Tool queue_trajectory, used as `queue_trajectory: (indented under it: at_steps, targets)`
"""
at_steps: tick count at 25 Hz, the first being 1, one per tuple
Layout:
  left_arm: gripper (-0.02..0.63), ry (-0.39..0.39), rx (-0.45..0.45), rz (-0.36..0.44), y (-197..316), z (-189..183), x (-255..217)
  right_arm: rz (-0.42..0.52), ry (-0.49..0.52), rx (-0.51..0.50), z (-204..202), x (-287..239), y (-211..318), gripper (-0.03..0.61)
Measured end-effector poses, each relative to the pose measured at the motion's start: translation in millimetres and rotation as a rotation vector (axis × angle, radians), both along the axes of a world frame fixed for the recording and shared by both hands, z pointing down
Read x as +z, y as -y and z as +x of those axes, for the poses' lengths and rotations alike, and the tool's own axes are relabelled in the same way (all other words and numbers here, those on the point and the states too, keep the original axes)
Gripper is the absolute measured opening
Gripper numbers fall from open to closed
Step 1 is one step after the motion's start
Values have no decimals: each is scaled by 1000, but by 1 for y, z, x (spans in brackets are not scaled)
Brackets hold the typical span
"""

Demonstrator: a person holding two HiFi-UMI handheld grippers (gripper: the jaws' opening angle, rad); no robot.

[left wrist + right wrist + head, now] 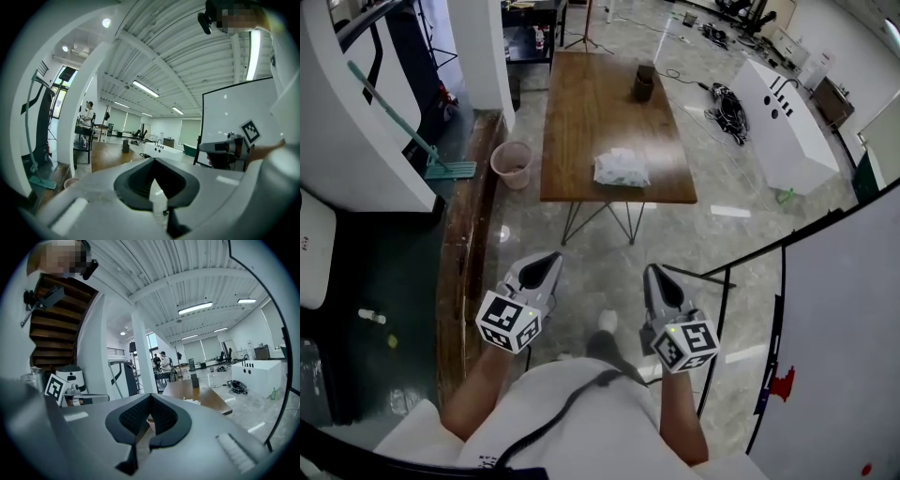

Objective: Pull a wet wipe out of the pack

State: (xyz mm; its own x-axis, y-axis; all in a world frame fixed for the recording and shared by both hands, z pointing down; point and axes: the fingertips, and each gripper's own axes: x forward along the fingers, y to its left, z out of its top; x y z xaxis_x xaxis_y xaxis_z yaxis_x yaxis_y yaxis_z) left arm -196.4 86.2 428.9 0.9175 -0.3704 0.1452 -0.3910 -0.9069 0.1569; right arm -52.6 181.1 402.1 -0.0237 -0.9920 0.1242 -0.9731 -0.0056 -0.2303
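The wet wipe pack (pixel 622 168), white with green print, lies near the front edge of a long wooden table (pixel 581 103). A dark cup-like object (pixel 644 82) stands farther back on it. Both grippers hang in front of the person's body, well short of the table and over the floor. My left gripper (pixel 551 258) and my right gripper (pixel 652 272) point toward the table, jaws together, nothing between them. The right gripper view has the table (pixel 211 397) ahead with the pack (pixel 191 401) small on it. The left gripper view looks past the left gripper (pixel 152 161) at the table (pixel 110 157) far off.
A pink bucket (pixel 512 164) and a green mop (pixel 441 167) stand left of the table by a white pillar (pixel 478 47). A white cabinet (pixel 787 117) and cables (pixel 729 108) lie to the right. A whiteboard on a black frame (pixel 844 319) stands close at right.
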Motion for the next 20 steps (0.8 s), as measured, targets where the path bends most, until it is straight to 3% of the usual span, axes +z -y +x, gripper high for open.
queue_trajectory:
  at_steps: [8,20]
  targets:
    - [3,27,-48,39,36,40,-9,19,9,-43,40,-3,41,8]
    - [5,22,-83,1,82,117,-10,-22,-32,-140,111,0,102,9]
